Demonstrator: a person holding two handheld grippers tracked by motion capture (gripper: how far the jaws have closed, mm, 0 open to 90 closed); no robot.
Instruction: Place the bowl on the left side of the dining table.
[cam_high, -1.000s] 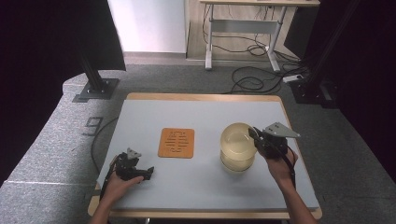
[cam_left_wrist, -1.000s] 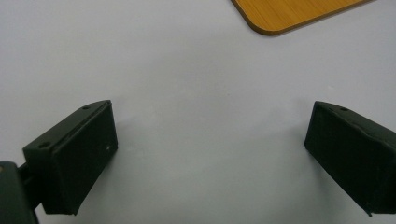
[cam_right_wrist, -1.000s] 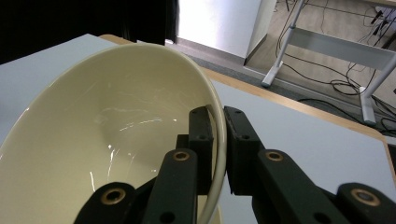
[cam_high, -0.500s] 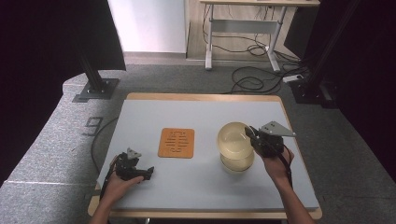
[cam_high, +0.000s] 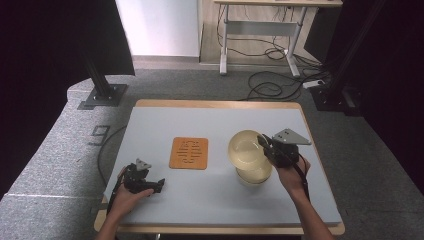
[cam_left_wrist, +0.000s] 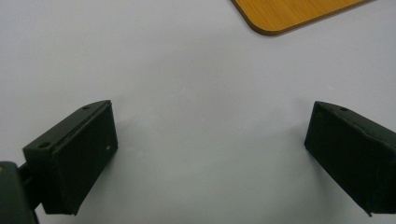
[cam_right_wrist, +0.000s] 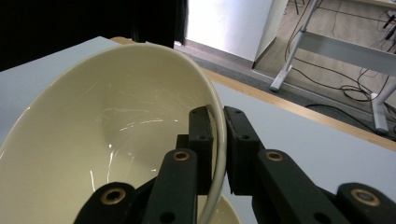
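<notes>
Your right gripper (cam_high: 266, 145) pinches the rim of a glossy cream-coloured bowl (cam_high: 246, 148), one jaw inside and one outside, holding it tilted above a second cream bowl (cam_high: 255, 177) that sits on the right half of the pale grey table (cam_high: 215, 200). Your right hand (cam_high: 291, 170) comes in from the near right edge. Your left gripper (cam_left_wrist: 210, 154) rests low at the near left, jaws spread wide over bare tabletop. An orange square wooden coaster (cam_high: 189, 153) lies mid-table, well apart from both bowls, with open surface around it.
</notes>
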